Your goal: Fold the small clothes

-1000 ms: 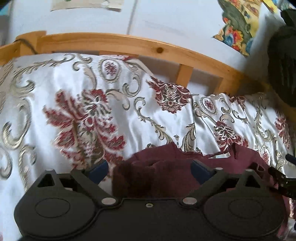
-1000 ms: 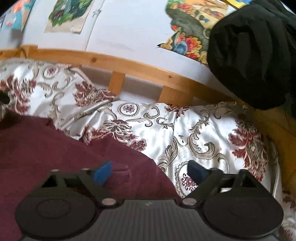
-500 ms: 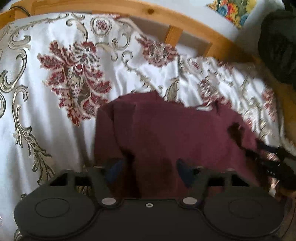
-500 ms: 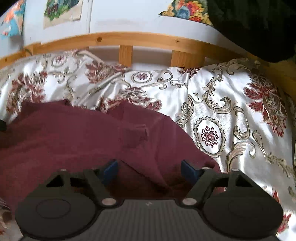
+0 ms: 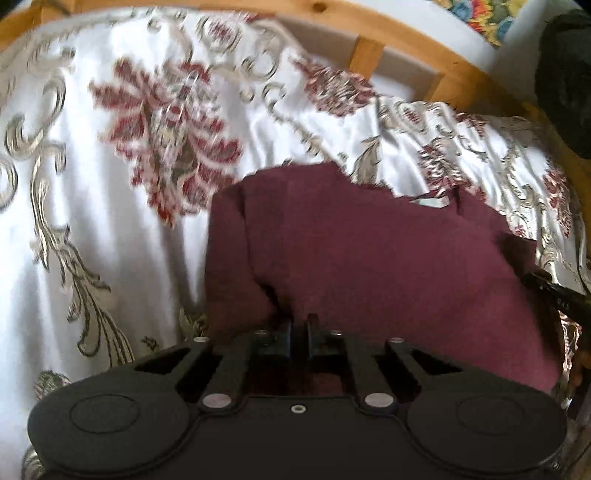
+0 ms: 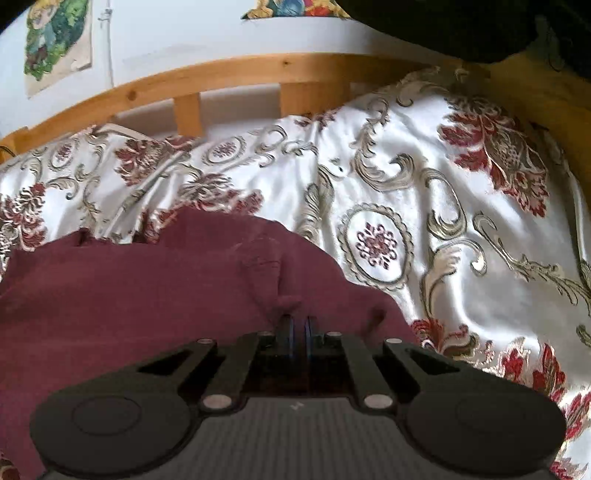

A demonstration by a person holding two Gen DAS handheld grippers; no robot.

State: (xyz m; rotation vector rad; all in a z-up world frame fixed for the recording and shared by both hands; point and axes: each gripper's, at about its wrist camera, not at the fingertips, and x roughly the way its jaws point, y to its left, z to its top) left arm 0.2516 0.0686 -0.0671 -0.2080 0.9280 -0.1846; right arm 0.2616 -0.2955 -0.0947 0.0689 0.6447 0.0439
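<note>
As both wrist views look down along their fingers, we see a maroon garment (image 5: 369,258) lying on a white satin bedspread (image 5: 92,229) patterned with red flowers and gold scrolls. The left gripper (image 5: 299,325) has just been closing; its jaws now stand nearly together and pinch a fold of the maroon cloth at the garment's near left corner. The right gripper (image 6: 298,323) has likewise just been closing, and its jaws meet on a raised pucker of the same cloth near the garment's near right edge. In the left wrist view we also find the tip of the right gripper at the far right, against the garment's other side. The garment lies crumpled, one flap turned over along its left edge, and we cannot tell what kind of clothing it is. Beyond the bedspread runs a wooden bed rail (image 6: 229,77) with short upright slats, and behind it a pale wall bearing a colourful picture (image 6: 55,40). A dark bulky mass (image 6: 461,26) fills the upper right of the right wrist view.
</note>
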